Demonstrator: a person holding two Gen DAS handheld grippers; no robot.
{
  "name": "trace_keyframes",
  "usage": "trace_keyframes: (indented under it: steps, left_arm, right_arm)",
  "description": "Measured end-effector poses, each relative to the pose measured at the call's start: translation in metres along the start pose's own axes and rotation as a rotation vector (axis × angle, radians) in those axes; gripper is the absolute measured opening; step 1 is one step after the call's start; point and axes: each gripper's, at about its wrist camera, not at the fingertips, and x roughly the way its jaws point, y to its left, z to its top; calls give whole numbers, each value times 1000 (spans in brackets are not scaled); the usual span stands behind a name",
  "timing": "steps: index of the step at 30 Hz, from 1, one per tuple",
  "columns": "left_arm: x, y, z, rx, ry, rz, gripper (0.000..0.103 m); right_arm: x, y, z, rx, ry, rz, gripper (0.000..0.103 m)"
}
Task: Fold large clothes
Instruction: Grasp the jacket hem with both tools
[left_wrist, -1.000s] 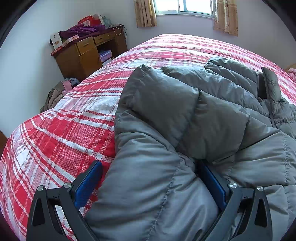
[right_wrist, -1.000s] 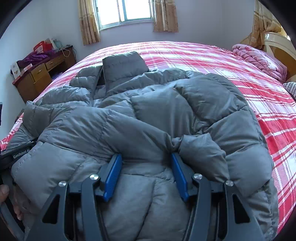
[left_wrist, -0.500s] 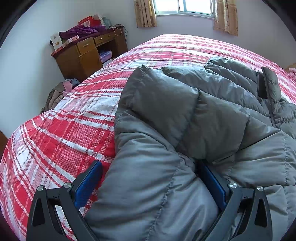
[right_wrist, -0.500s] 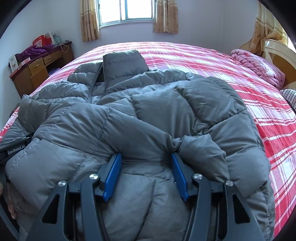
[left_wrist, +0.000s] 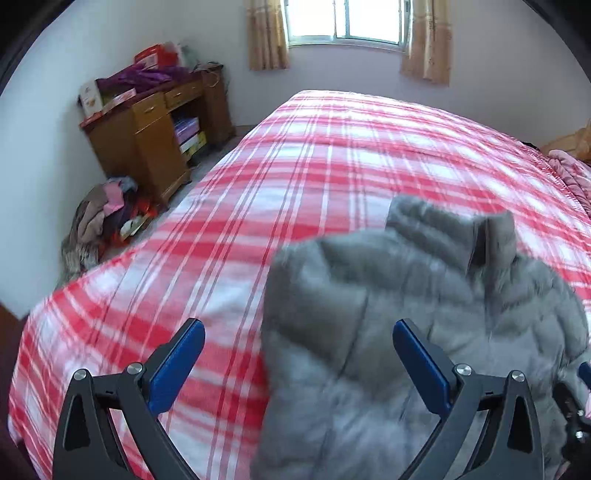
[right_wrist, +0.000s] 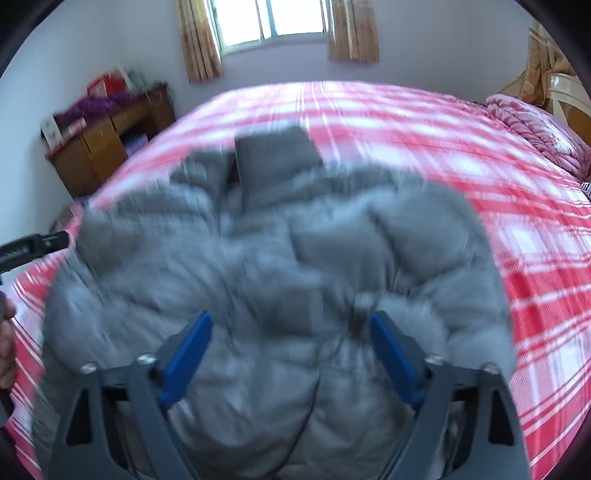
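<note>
Jaws of the right gripper (right_wrist: 288, 347) have just been opening and now stand wide above the grey puffer jacket (right_wrist: 266, 280), gripping nothing. The left gripper (left_wrist: 299, 354) is spread too, over the jacket's left edge. Both have lifted off since the earlier frame. The jacket lies bunched on the plaid bedspread (left_wrist: 332, 155), collar (right_wrist: 273, 151) towards the window (right_wrist: 273, 18), nearer the right gripper.

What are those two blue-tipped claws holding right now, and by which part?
Nothing. The right gripper has just opened its jaws off the grey puffer jacket, and the left gripper stands wide open above it too.
</note>
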Motion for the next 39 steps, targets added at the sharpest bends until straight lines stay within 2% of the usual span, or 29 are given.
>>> trace_keyframes:
  steps: [3, 5, 7, 12, 19, 22, 24, 26, 27, 28, 29, 30, 31, 32, 33, 34, 35, 39]
  left_arm:
    - [17, -16, 34, 5, -11, 0, 102]
    - [35, -29, 52, 17, 8, -22, 102]
    - [51, -35, 68, 21, 16, -13, 102]
    - [102, -61, 111, -20, 80, -42, 102]
    - [143, -88, 137, -33, 118, -89, 102]
    - [160, -97, 138, -11, 139, -84, 102]
    - [170, -102, 134, 16, 152, -86, 102]
    - [174, -103, 129, 22, 155, -127, 102]
    - [171, -102, 127, 19, 143, -147, 93]
    - [168, -100, 124, 24, 132, -174, 68]
    - [165, -100, 122, 39, 142, -209, 52]
    - [163, -101, 120, 51, 161, -251, 23]
    - [161, -101, 118, 58, 170, -273, 11]
    - [151, -100, 114, 78, 147, -280, 11]
    - [140, -99, 112, 99, 110, -281, 8]
    - [132, -99, 109, 115, 88, -281, 6]
    - [119, -95, 105, 130, 57, -280, 6]
    - [83, -76, 91, 121, -6, -305, 3]
  right_arm:
    - [4, -3, 39, 23, -1, 7, 100]
    - [12, -11, 75, 72, -12, -2, 100]
    - [24, -14, 98, 92, -11, -17, 101]
    - [73, -21, 152, 154, 28, -16, 101]
    - [120, -17, 184, 160, 65, -30, 101]
    - [132, -16, 191, 167, 70, -35, 101]
    - [145, -14, 192, 162, 104, -35, 102]
    - [156, -11, 192, 138, 125, -54, 102]
    - [161, -10, 190, 124, 131, -62, 102]
    - [163, -10, 190, 115, 135, -61, 101]
    - [164, -10, 185, 93, 150, -52, 94]
    - [164, -10, 182, 79, 158, -34, 86]
    - [163, -12, 179, 60, 174, -20, 63]
    - [162, -13, 175, 40, 190, -25, 40]
    - [158, -15, 173, 26, 190, -33, 33]
    - [154, -16, 172, 18, 183, -34, 21]
    - [143, -19, 169, 2, 167, -29, 16]
    - [112, -26, 159, -41, 127, -18, 11]
